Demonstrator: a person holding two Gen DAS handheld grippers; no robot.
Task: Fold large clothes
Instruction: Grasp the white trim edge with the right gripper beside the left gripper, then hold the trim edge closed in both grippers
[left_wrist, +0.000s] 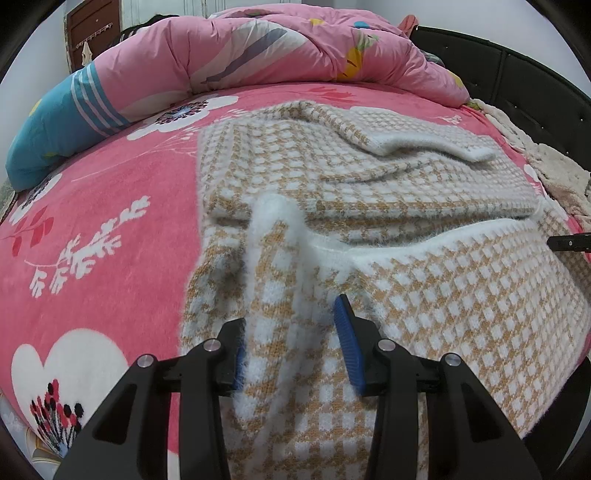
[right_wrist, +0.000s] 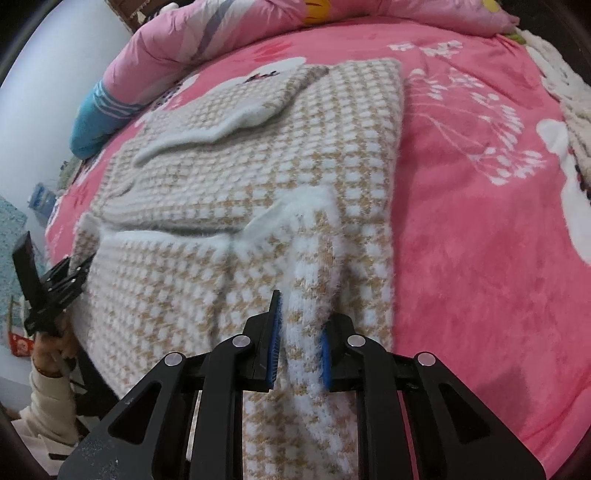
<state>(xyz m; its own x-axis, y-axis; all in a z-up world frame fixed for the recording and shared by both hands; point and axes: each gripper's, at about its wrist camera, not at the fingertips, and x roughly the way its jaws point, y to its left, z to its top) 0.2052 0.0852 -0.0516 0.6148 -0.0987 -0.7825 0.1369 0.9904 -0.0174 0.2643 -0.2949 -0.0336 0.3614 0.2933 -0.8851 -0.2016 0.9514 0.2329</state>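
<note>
A fuzzy tan-and-white checked sweater (left_wrist: 369, 177) lies on the pink bed, its near part folded up over the far part. A sleeve (left_wrist: 417, 142) lies across the far half. My left gripper (left_wrist: 291, 332) holds a raised ridge of the sweater's near left corner between its blue pads (left_wrist: 345, 332); the pads stand fairly wide apart around the cloth. My right gripper (right_wrist: 299, 332) is shut on a pinched ridge of the same sweater (right_wrist: 258, 177) at its near right corner. The left gripper (right_wrist: 55, 284) also shows at the left edge of the right wrist view.
The bed has a pink floral blanket (left_wrist: 103, 229). A rolled pink quilt (left_wrist: 258, 48) with a blue end lies along the far side. A dark headboard (left_wrist: 517, 81) and a cream fleece (left_wrist: 554, 166) sit at the right. The bed's near edge drops off below the grippers.
</note>
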